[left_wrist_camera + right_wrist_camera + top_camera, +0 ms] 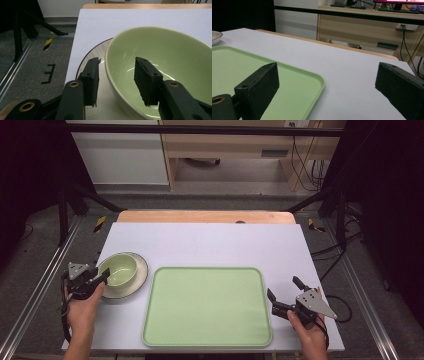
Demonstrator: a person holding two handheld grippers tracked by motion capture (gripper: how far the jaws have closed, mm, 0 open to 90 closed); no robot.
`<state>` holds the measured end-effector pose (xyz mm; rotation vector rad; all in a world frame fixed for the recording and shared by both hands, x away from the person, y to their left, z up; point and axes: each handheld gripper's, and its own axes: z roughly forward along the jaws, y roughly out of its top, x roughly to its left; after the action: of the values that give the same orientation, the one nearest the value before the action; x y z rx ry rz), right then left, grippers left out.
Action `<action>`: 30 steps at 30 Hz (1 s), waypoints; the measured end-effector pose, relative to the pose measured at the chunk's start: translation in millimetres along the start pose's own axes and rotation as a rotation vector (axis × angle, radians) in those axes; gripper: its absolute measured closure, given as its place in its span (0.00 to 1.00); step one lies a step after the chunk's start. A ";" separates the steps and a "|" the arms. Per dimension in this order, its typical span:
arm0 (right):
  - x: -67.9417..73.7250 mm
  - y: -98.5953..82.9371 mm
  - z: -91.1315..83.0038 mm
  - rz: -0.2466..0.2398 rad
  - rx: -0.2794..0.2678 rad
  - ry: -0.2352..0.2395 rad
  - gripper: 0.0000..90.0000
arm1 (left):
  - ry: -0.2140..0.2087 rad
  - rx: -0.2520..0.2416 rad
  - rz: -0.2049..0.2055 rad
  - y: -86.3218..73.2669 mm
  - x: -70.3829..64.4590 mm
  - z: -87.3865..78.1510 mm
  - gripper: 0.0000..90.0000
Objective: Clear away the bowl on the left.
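Observation:
A pale green bowl stands on a cream plate with a dark rim, at the table's left. My left gripper is at the bowl's left edge. In the left gripper view the jaws of this gripper straddle the wall of the bowl, one inside and one outside over the plate, with gaps on both sides. An empty light green tray lies in the middle. My right gripper hovers open just off its right edge, jaws wide apart above the tray's corner.
A white mat covers the table, with a wooden strip along the far edge. Dark frame legs and metal rails flank both sides. Cables trail on the floor at the right. A wooden desk stands behind the table.

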<state>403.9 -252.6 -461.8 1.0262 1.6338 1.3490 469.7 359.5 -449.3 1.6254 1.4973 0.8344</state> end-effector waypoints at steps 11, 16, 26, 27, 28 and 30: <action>0.3 -0.2 0.2 0.000 0.004 0.004 0.06 | -0.002 0.055 -0.016 1.6 1.2 6.9 0.69; 0.4 -0.3 0.6 0.001 0.006 0.007 0.06 | -0.002 0.073 -0.023 3.5 1.3 7.8 0.73; 2.5 -1.1 2.5 -0.002 0.011 0.014 0.06 | -0.016 0.125 -0.048 8.6 4.4 13.4 0.82; 2.5 -1.1 2.6 -0.003 0.011 0.014 0.06 | -0.014 0.132 -0.047 8.8 4.8 13.4 0.83; 2.6 -1.1 2.7 -0.001 0.013 0.014 0.06 | -0.014 0.132 -0.047 8.8 4.8 13.4 0.85; 2.5 -1.2 2.7 -0.001 0.013 0.014 0.06 | -0.007 0.139 -0.049 9.2 5.7 13.5 0.88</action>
<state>405.3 -249.4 -463.5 1.0252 1.6549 1.3496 486.5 363.5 -448.2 1.6822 1.6145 0.7101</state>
